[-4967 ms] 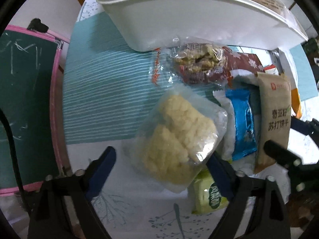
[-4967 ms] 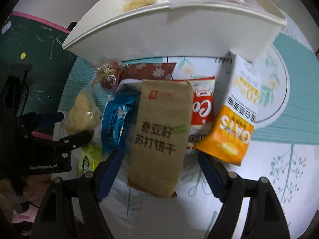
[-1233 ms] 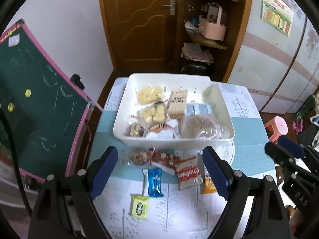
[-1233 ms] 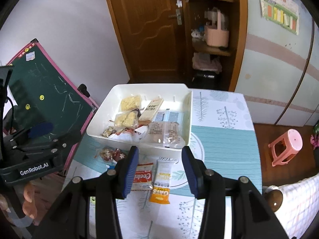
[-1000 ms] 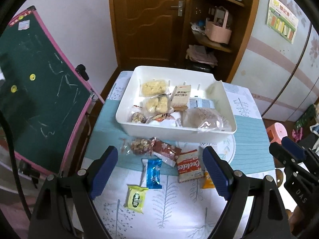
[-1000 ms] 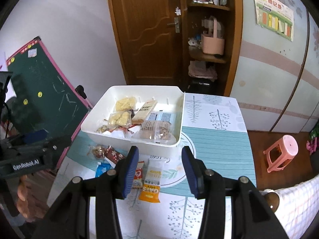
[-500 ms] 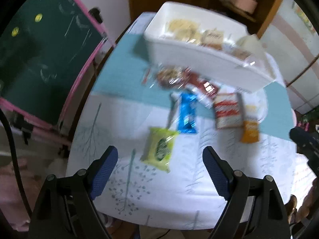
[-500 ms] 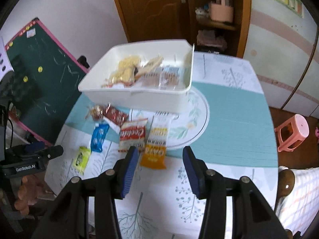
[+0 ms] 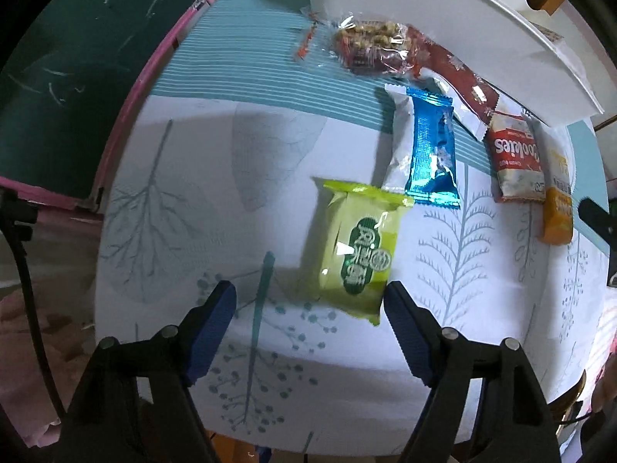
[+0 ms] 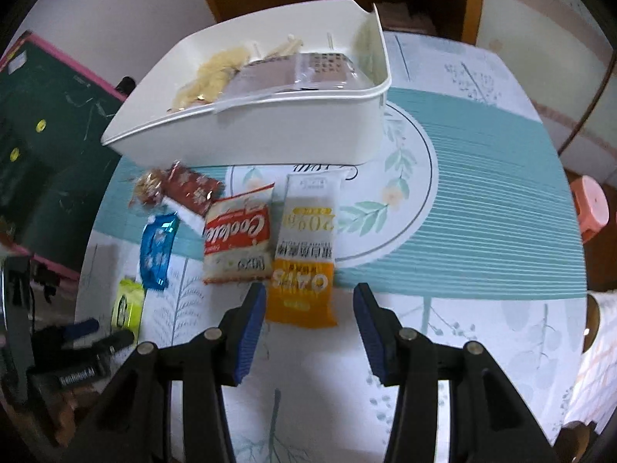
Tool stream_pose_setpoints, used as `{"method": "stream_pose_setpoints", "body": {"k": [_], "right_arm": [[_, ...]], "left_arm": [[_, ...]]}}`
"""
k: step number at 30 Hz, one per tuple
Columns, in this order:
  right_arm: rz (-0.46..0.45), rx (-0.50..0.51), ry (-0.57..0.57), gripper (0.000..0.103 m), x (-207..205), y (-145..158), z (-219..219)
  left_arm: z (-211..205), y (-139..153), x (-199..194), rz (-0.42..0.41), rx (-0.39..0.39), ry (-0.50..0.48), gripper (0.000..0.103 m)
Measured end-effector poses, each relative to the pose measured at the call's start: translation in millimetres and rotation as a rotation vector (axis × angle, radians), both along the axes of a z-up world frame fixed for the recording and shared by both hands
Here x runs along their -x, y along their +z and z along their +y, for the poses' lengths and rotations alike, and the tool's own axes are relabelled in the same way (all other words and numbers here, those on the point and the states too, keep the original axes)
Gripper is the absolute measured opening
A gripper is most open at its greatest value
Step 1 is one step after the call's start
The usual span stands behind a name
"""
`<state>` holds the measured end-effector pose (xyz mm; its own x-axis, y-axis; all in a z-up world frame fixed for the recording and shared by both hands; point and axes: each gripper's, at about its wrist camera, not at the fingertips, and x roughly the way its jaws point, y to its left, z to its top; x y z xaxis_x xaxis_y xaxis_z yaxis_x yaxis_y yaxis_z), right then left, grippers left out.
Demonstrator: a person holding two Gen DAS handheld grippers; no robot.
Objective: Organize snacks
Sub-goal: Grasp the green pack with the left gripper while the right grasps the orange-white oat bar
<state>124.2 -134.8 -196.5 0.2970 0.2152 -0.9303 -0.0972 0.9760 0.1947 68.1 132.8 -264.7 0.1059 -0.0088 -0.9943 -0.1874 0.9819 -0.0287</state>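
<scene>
Left gripper (image 9: 310, 301) jaws wide, nothing held, low over the tablecloth (image 9: 173, 177); green packet (image 9: 358, 254) with a dark green oval logo lies just ahead, near its right finger; blue foil bar (image 9: 432, 150) beyond it. Right gripper (image 10: 310, 305) jaws spread wide, nothing held; orange-and-white "OATS" pouch (image 10: 304, 250), marked "20%", lies flat right in front; red "Cookies" bag (image 10: 239, 235) touches its left side; white bin (image 10: 270, 123) behind already has snacks inside.
</scene>
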Motion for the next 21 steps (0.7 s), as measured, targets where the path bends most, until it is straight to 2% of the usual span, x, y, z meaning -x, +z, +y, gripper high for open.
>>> {"method": "stream_pose_setpoints", "body": {"k": [2,9,12,13,14,15,16,18,21], "right_arm": [[0.007,0.002,-0.008,0.047,-10,-4,3],[0.04,0.023,-0.014,0.047,-37,-22,18],[0.056,0.05,-0.026,0.047,-43,-31,23],[0.05,0.053,-0.035,0.047,-43,-32,22],[0.054,0.061,-0.038,0.048,-44,-34,23],[0.045,0.07,-0.034,0.046,-44,-35,23],[0.042,0.088,-0.021,0.041,-45,-37,25],[0.026,0.114,-0.002,0.04,-44,-38,28],[0.023,0.098,0.001,0.038,-40,-40,26]], "left_arm": [[0,-4,-4,0.002,0.011,0.001,0.073],[-1,-2,-20,-0.02,0.006,0.004,0.072],[-2,1,-24,-0.036,-0.017,-0.002,0.061],[-3,1,-26,-0.042,-0.018,-0.004,0.053],[-3,4,-26,-0.057,-0.02,-0.002,0.04],[-4,6,-25,-0.065,-0.023,-0.001,0.036],[-8,8,-27,-0.065,-0.025,0.001,0.036],[-11,10,-26,-0.071,-0.018,0.013,0.036],[-13,11,-20,-0.071,-0.004,0.016,0.035]]}}
